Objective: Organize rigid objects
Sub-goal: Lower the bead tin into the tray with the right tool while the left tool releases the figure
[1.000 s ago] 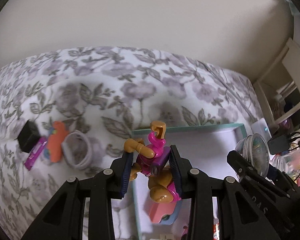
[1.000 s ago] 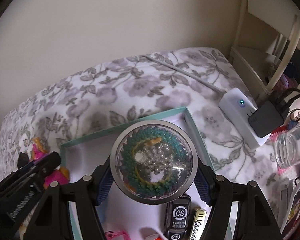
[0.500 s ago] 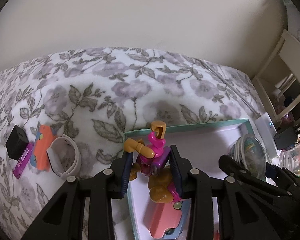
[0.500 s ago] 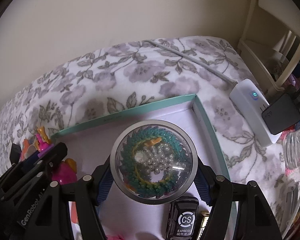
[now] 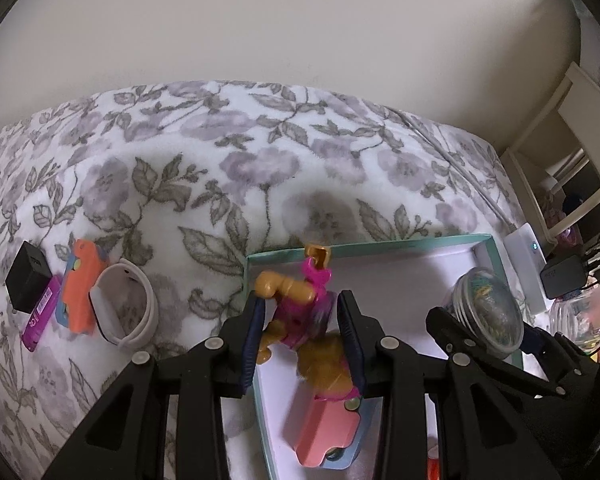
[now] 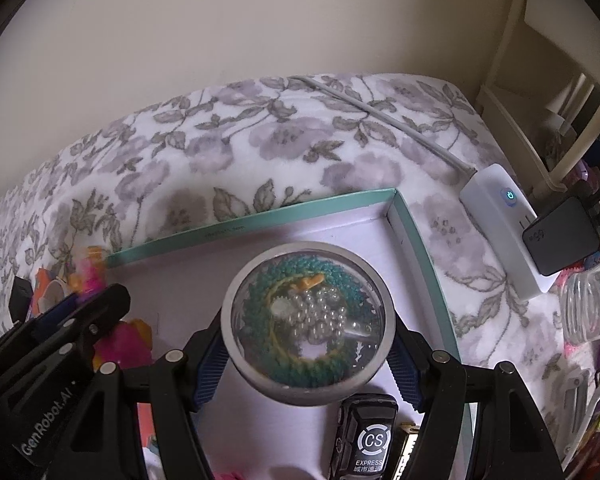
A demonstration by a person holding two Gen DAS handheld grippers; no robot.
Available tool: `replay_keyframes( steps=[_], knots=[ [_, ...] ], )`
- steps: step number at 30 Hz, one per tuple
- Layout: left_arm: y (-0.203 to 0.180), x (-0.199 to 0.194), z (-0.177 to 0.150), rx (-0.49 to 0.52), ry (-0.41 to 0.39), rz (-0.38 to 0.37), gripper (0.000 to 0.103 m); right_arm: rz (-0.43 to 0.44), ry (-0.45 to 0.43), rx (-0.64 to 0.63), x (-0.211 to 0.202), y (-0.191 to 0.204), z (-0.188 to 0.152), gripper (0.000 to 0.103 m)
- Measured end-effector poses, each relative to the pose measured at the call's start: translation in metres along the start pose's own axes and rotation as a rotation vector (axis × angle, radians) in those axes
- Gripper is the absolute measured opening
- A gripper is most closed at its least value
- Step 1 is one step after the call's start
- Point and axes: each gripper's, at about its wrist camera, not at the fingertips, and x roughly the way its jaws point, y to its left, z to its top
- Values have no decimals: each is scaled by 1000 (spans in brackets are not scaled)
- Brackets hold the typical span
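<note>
Box [image 5: 380, 249] w/ pink case [image 5: 324, 432], left hand-held gripper [image 5: 302, 344] clamps toy [image 5: 300, 312], right [image 6: 306, 364] clamps bead jar [image 6: 306, 320]

Soft, fuzzy fleece blanket [image 5: 260, 168] with matt floral print over the bed. Smooth card box [image 6: 416, 232], teal rim matt, pale inside. Glossy moulded plastic on toy figure [image 5: 296, 312], pink and gold. Clear shiny dome on round case [image 6: 306, 320], grey matt rim, pearly and teal beads within. Matt black plastic claws, ribbed blue rubbery pads [image 5: 250, 340]. Smooth white silicone-looking band [image 5: 128, 312] near the bed's left edge.
</note>
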Motion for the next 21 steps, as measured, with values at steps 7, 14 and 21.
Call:
replay_keyframes(
  steps=[7, 14, 21],
  knots=[
    [2, -8, 3, -7, -2, -8, 44, -13, -16, -16, -6, 2, 2, 76],
    [8, -27, 9, -29, -35, -14, 45, -14, -68, -27, -27, 3, 7, 77],
    [26, -44, 15, -63, -75, 61, 50, -27, -113, -18, -46, 2, 11, 83]
  ],
)
